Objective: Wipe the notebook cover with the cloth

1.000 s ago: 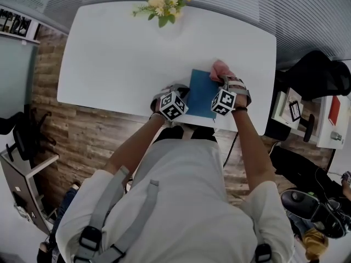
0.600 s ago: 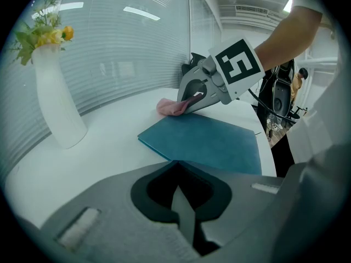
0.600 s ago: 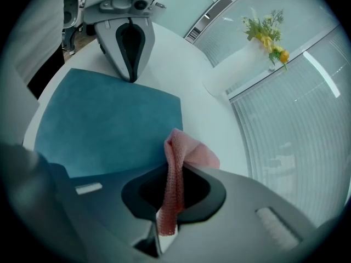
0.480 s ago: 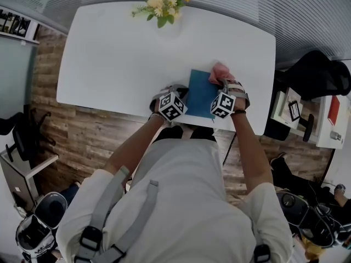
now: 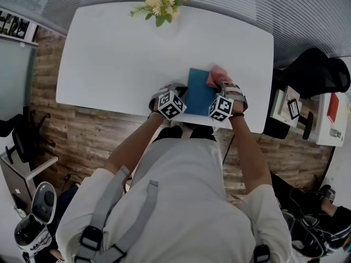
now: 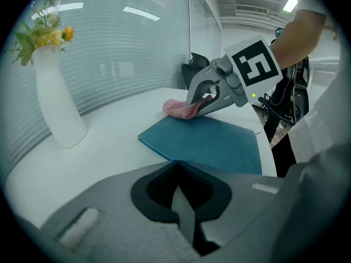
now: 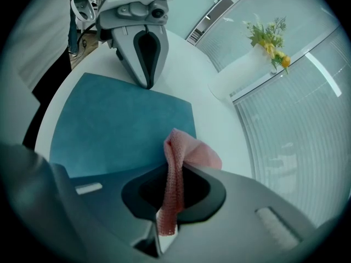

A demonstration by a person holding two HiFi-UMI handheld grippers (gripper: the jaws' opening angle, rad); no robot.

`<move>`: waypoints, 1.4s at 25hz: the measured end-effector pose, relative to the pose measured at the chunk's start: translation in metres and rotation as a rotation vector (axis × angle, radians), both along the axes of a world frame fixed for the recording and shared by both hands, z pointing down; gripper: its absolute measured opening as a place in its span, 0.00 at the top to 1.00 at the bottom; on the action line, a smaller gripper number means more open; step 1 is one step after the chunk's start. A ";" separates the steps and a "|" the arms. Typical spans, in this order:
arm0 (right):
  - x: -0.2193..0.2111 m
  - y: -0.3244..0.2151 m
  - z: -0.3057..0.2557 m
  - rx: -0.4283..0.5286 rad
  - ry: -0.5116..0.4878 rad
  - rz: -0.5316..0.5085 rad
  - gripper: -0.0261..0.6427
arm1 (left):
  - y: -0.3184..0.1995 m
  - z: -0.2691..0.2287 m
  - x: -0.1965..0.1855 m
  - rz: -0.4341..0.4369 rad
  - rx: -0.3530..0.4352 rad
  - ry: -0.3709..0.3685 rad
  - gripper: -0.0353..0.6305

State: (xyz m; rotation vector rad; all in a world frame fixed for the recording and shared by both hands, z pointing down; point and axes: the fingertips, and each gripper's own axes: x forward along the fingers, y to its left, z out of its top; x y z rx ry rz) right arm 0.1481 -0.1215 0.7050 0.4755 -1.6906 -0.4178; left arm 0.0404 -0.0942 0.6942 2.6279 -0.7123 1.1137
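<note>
A teal notebook (image 5: 198, 93) lies flat near the front right of the white table (image 5: 120, 53). A pink cloth (image 5: 215, 75) rests on the notebook's far right corner, and my right gripper (image 5: 219, 85) is shut on it. In the right gripper view the cloth (image 7: 192, 152) hangs folded out of the jaws above the notebook (image 7: 120, 125). My left gripper (image 5: 180, 91) is shut with nothing in it. Its tip (image 7: 147, 84) touches the notebook's left edge. The left gripper view shows the notebook (image 6: 208, 141), the cloth (image 6: 180, 109) and the right gripper (image 6: 204, 96) beyond my left gripper (image 6: 175, 171).
A white vase of yellow flowers (image 5: 162, 1) stands at the table's far edge, also visible as the vase (image 6: 55, 103). A black office chair (image 5: 315, 75) and a side shelf (image 5: 307, 114) stand to the right. The table's front edge runs just under both grippers.
My right gripper has drawn the cloth a little leftward and nearer, from the notebook's far right corner further onto the cover. The left gripper has stayed put.
</note>
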 end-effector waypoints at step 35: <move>-0.006 0.066 -0.001 -0.052 -0.033 0.019 0.92 | -0.001 0.001 0.001 0.000 0.002 -0.003 0.95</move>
